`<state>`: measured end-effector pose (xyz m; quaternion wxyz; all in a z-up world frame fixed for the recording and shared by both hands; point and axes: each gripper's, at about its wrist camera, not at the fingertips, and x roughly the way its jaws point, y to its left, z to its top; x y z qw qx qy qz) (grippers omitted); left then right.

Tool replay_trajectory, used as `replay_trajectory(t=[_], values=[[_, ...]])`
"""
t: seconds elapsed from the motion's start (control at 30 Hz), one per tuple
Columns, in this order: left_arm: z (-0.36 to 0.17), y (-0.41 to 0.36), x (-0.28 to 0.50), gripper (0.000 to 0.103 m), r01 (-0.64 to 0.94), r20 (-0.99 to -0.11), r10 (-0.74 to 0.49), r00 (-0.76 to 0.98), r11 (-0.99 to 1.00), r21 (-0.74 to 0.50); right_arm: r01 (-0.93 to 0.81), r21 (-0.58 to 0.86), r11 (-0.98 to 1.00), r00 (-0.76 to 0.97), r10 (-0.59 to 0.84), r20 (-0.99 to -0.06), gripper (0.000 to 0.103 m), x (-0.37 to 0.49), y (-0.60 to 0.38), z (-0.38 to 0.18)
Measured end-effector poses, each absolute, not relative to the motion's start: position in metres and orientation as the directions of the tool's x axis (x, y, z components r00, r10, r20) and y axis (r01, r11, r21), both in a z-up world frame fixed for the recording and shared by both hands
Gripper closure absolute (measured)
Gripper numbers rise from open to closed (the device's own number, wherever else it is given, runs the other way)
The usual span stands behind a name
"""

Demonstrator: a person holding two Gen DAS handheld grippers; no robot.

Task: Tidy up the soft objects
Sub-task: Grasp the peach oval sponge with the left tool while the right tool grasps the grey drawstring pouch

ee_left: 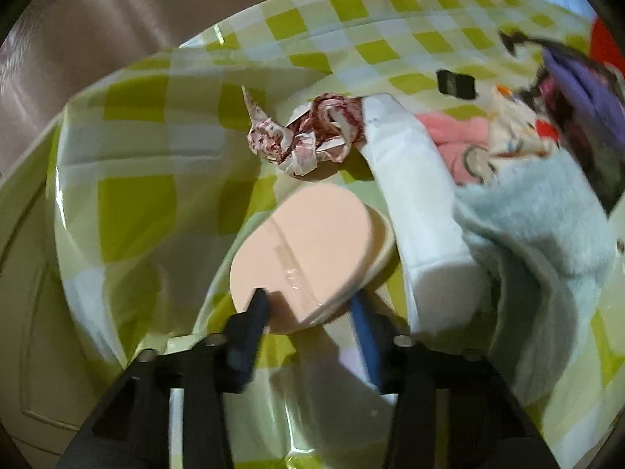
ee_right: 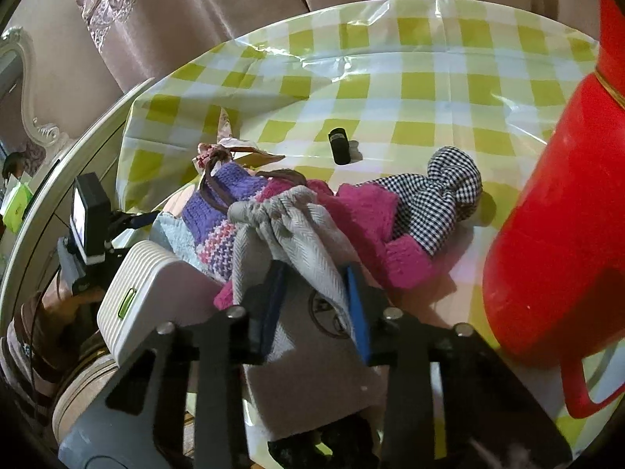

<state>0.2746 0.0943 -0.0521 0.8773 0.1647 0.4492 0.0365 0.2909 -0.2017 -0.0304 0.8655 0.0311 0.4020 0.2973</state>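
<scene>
My left gripper (ee_left: 308, 305) is shut on a round peach powder puff (ee_left: 304, 250) and holds it above the green checked tablecloth (ee_left: 156, 148). Right of it lie a white foam block (ee_left: 422, 211), a light blue fluffy cloth (ee_left: 535, 226), a pink cloth (ee_left: 457, 133) and a printed pouch (ee_left: 515, 129). A crumpled red-and-white patterned cloth (ee_left: 308, 136) lies behind the puff. My right gripper (ee_right: 312, 285) is shut on a grey herringbone drawstring bag (ee_right: 297, 222). Behind it lie a purple knit piece (ee_right: 222, 203), a magenta fluffy cloth (ee_right: 367, 215) and a black-and-white gingham cloth (ee_right: 441, 195).
A large red thermos jug (ee_right: 558, 234) stands at the right on the table. A small black object (ee_right: 339, 145) lies mid-table and also shows in the left wrist view (ee_left: 456, 84). A white ribbed device (ee_right: 136, 293) sits at the left. Brown curtains (ee_right: 234, 8) hang behind the table.
</scene>
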Motion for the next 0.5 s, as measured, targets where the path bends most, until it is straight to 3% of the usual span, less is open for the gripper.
replay_trajectory(t=[0.13,0.27,0.5], values=[[-0.043,0.104,0.273,0.073,0.040,-0.767,0.174,0.617,0.967,0.252,-0.491,0.266,0.830,0.524,0.525,-0.671,0.089,0.288,-0.201,-0.029],[-0.032,0.110,0.268,0.082,-0.002,-0.754,0.157,0.638,0.979,0.202,-0.471,0.279,0.837,0.543,0.524,-0.656,0.091,0.285,-0.207,-0.025],[-0.020,0.117,0.255,0.085,-0.045,-0.752,0.117,0.648,0.992,0.116,-0.468,0.253,0.847,0.579,0.510,-0.636,0.093,0.270,-0.211,-0.012]])
